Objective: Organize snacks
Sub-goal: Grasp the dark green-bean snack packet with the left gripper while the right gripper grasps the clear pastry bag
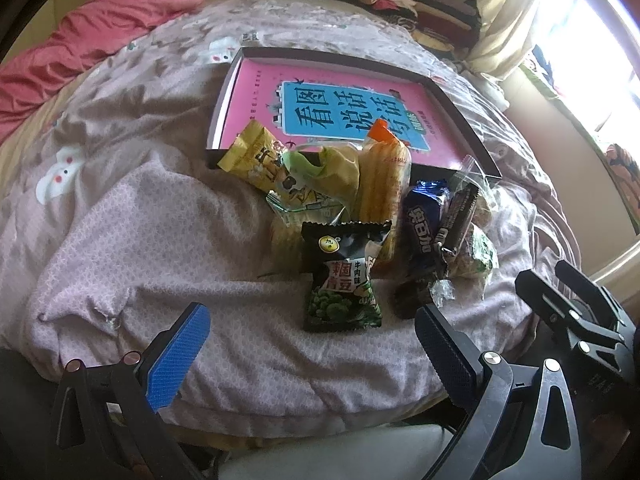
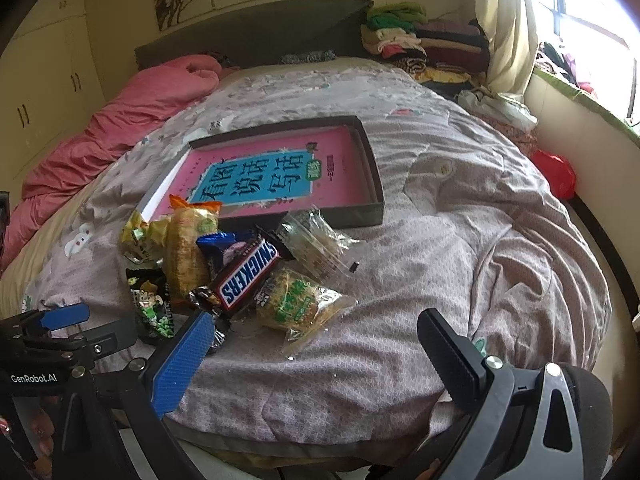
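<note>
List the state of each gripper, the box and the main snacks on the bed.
Left gripper: open, empty, hovering short of the pile.
Right gripper: open, empty.
Box: open-topped, a pink book flat inside, no snacks in it.
Snickers bar: sealed, lying on top of the pile.
Green pea packet: sealed, flat on the blanket, nearest the left gripper.
Orange-topped pack: leaning on the box's near edge.

A home bedroom: quilted bed (image 2: pixel 400 320), headboard (image 2: pixel 256 32), folded clothes (image 2: pixel 420 40), curtained window (image 2: pixel 580 8).
</note>
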{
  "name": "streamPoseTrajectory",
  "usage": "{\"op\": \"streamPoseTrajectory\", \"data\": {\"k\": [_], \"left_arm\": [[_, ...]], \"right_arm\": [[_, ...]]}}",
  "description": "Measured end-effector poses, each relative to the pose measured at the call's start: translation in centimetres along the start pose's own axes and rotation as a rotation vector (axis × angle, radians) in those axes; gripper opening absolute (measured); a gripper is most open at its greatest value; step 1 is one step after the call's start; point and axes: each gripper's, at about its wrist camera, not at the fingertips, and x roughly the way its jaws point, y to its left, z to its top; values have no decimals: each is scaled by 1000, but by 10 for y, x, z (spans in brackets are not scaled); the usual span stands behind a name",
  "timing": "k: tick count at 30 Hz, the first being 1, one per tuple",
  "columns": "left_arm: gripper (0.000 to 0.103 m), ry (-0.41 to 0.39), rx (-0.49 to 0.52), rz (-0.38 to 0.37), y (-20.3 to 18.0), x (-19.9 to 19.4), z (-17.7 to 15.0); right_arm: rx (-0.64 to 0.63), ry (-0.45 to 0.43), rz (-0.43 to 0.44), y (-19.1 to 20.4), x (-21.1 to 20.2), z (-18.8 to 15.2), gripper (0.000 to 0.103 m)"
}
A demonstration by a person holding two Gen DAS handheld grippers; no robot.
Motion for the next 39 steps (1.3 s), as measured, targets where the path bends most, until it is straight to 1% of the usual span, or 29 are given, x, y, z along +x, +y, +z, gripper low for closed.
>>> {"op": "streamPoseTrajectory", "data": {"k": [1, 3, 5, 7, 10, 13, 17, 23, 24, 25, 29, 31, 32, 37, 39], "left_arm": [[96, 1, 1, -7, -1, 2, 1], [93, 2, 3, -14, -1, 5, 4], [87, 18, 10, -25, -4, 10, 4], [75, 34, 18, -31, -7, 16, 5], [73, 44, 23, -34, -11, 22, 5], [70, 36, 30, -33, -12, 24, 6], [69, 33, 36, -33, -15, 29, 9], [67, 50, 15, -36, -10, 36, 12], [64, 50, 13, -36, -9, 37, 12], [62, 49, 13, -35, -9, 38, 12], [61, 53, 5, -37, -7, 40, 13], [60, 53, 4, -37, -7, 41, 13], [59, 52, 4, -35, -7, 42, 13], [50, 56, -8, -39, -4, 46, 15], [46, 59, -19, -49, -1, 47, 15]], "right_arm": [[2, 9, 0, 0, 2, 0, 102], [6, 22, -3, -1, 7, 1, 102], [9, 42, -7, -2, 13, 2, 102], [12, 72, -11, -3, 21, 2, 102], [20, 97, -17, -4, 31, 3, 102], [24, 111, -14, -5, 41, 5, 102], [9, 133, -7, -4, 53, 6, 102], [-10, 161, -1, 0, 69, 8, 100], [-11, 160, 5, 0, 71, 8, 99], [-10, 161, 11, 0, 71, 8, 97], [0, 170, 47, -2, 79, 10, 89], [8, 179, 68, -3, 82, 11, 78], [11, 180, 77, -4, 83, 11, 75], [33, 162, 121, -8, 79, 13, 61], [48, 153, 132, -11, 76, 14, 59]]}}
